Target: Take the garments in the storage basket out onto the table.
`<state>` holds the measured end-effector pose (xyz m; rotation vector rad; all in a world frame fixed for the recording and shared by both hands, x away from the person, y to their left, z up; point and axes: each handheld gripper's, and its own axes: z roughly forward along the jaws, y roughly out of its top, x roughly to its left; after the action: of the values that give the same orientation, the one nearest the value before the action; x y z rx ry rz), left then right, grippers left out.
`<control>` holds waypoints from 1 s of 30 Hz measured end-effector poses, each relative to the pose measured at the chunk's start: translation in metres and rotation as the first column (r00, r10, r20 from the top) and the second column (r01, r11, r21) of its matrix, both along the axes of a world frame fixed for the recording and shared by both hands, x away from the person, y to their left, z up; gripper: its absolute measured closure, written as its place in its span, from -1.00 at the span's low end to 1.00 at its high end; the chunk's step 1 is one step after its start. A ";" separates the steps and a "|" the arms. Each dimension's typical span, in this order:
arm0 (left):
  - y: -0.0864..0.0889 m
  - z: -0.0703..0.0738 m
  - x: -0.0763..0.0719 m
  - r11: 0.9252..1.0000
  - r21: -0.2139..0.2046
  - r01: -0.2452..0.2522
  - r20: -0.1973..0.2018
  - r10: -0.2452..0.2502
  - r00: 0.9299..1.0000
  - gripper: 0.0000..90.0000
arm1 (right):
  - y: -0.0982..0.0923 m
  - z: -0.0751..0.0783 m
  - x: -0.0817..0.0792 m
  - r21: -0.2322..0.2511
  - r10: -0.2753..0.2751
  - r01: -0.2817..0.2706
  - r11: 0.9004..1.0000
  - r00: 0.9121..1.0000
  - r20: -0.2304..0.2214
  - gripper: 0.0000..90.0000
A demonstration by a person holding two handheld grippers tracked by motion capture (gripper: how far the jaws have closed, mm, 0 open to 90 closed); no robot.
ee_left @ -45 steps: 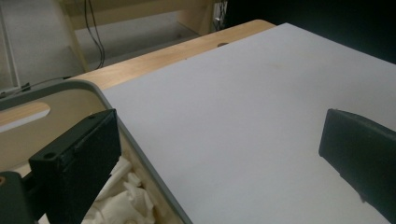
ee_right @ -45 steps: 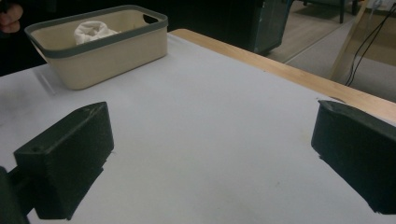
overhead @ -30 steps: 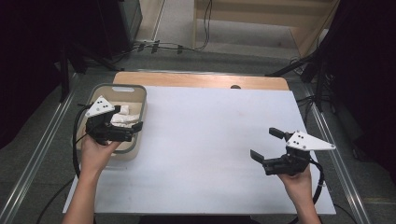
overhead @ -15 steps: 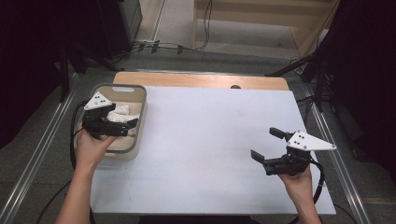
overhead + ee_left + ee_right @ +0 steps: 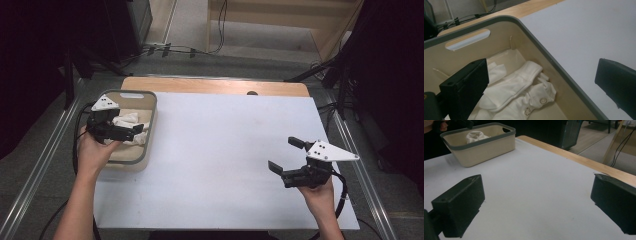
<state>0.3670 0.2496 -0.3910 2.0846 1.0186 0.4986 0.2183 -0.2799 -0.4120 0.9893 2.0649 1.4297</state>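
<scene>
The work in hand looks like taking the white garment (image 5: 516, 87) out of the bin (image 5: 149, 131), and it appears to be at its very start: the garment lies crumpled on the bin's floor, wholly inside the walls, and nothing has been laid out on the tabletop (image 5: 225, 150). The left gripper (image 5: 136, 129) hovers over the bin at the tabletop's left edge, its jaws apart; in the left gripper view one jaw hangs above the cloth and the other out over the bin's rim, so they straddle the near wall and grip nothing. No contact with the cloth can be made out. The right gripper (image 5: 285, 156) waits well apart, above the bare white surface near the right front corner, jaws wide apart and empty. What is left, by this reading, is everything that matters: lowering onto the cloth, closing on it, lifting it clear and setting it down. As for the count: one bin, with a slot handle in its far wall; one garment as far as can be told, though the folds could hide a second piece; two snap buttons (image 5: 543, 100) showing on it; two grippers.
</scene>
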 end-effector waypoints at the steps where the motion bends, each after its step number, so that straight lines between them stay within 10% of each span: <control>1: 0.001 -0.001 0.001 1.000 0.005 -0.001 -0.001 0.001 1.000 -1.00 | 0.000 0.000 0.000 0.001 0.000 0.000 1.000 1.000 -0.001 -1.00; 30: 0.010 -0.023 0.037 0.979 0.198 0.049 -0.127 -0.024 0.992 -1.00 | 0.002 -0.004 0.002 -0.030 0.023 -0.023 0.999 1.000 0.006 -1.00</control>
<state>0.4035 0.2596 -0.4139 2.3337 1.0347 0.4749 0.2202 -0.2780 -0.4156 0.9508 2.0932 1.4068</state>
